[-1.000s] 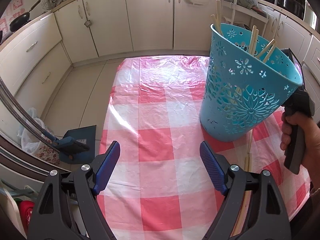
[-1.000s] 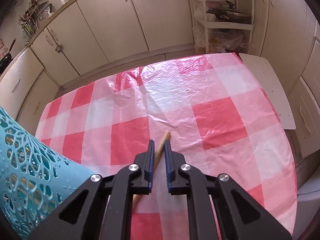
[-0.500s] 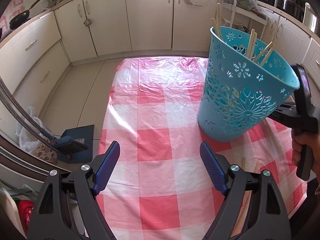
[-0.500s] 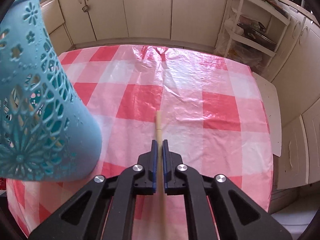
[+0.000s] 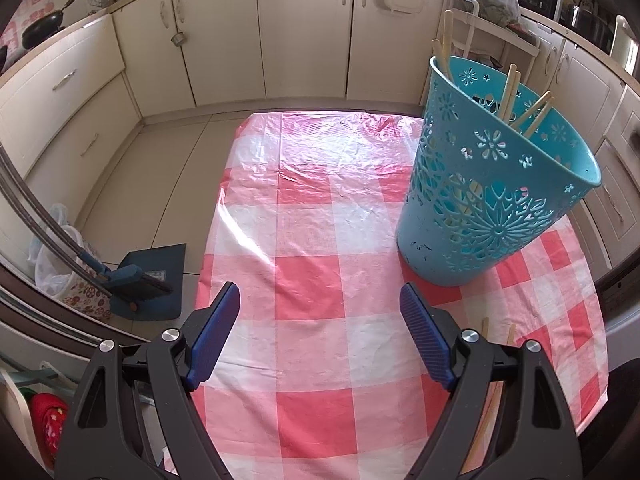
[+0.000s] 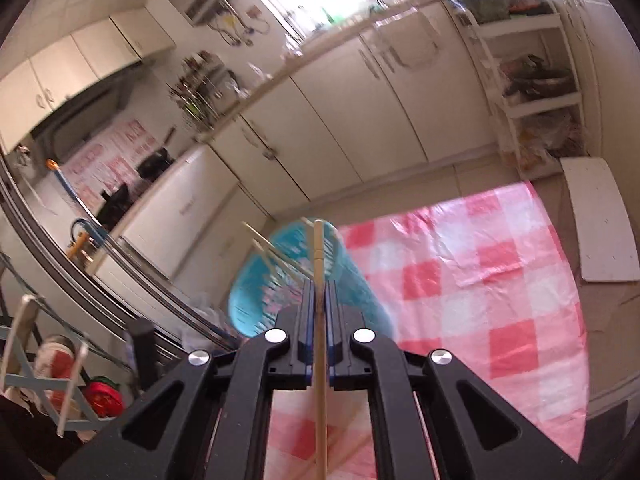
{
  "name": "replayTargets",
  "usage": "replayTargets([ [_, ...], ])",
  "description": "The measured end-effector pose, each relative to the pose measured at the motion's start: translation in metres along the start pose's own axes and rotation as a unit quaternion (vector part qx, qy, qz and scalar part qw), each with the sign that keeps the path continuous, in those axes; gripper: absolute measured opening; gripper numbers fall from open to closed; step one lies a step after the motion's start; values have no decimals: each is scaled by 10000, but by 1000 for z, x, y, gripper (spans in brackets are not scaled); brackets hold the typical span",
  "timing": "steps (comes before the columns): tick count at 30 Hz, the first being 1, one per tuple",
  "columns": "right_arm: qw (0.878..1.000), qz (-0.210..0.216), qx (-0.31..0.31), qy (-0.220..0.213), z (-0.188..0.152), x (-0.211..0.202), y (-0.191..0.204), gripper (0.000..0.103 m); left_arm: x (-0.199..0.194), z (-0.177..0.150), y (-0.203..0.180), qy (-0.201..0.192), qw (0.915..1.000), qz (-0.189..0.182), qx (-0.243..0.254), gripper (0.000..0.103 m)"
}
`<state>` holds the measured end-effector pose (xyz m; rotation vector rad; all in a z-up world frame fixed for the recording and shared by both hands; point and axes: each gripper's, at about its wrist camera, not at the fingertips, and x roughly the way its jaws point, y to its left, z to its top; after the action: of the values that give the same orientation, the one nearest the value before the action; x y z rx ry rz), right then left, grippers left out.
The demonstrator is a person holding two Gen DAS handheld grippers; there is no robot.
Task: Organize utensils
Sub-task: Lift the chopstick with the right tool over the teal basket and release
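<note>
We can read no text: the red-and-white wall stickers carry marks too blurred for us to make out.

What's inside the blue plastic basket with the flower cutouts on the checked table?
Several pale wooden chopsticks stand inside the blue plastic basket, their tops poking above the rim. Through the cutouts, parts of their lower shafts show. The basket's bottom is covered by its wall, so anything lying there is hidden.
</note>
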<state>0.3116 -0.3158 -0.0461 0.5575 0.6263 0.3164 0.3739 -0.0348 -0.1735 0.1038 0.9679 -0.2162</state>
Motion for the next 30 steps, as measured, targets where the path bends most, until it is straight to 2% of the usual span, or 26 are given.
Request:
replayTargets([
  [2, 9984, 229, -172, -480, 21, -6, 29, 6, -1, 0, -1, -17, 10000, 7, 9, 79],
  [5, 9907, 8, -527, -1253, 43, 2, 64, 6, -1, 0, 1, -21, 10000, 13, -24, 79],
  [7, 9827, -362, -620, -1710, 51, 15, 76, 6, -3, 1, 3, -44, 10000, -15, -80, 79],
  [10, 9637, -1119, -885, -2255, 51, 46, 86, 6, -4, 3, 6, -75, 9999, -9, -128, 80],
  [14, 9544, -1639, -1046, -2265, 34, 80, 80, 6, -4, 4, 9, -86, 9998, -43, -189, 81],
  [19, 9574, -1748, -1349, -1861, -7, 85, 72, 8, -6, 6, 17, -98, 9993, -112, -356, 81],
  [21, 9567, -1751, -1453, -1816, -22, 76, 73, 27, -8, 5, 20, -123, 9990, -132, -408, 81],
  [25, 9573, -1692, -1532, -1776, -42, 52, 78, 32, -10, 4, 27, -137, 9985, -163, -495, 82],
  [27, 9568, -1699, -1572, -1757, -52, 40, 80, 42, -12, 3, 29, -142, 9983, -178, -529, 82],
  [30, 9599, -1730, -1493, -1622, -66, 27, 78, 51, -13, 2, 32, -150, 9981, -188, -569, 82],
])
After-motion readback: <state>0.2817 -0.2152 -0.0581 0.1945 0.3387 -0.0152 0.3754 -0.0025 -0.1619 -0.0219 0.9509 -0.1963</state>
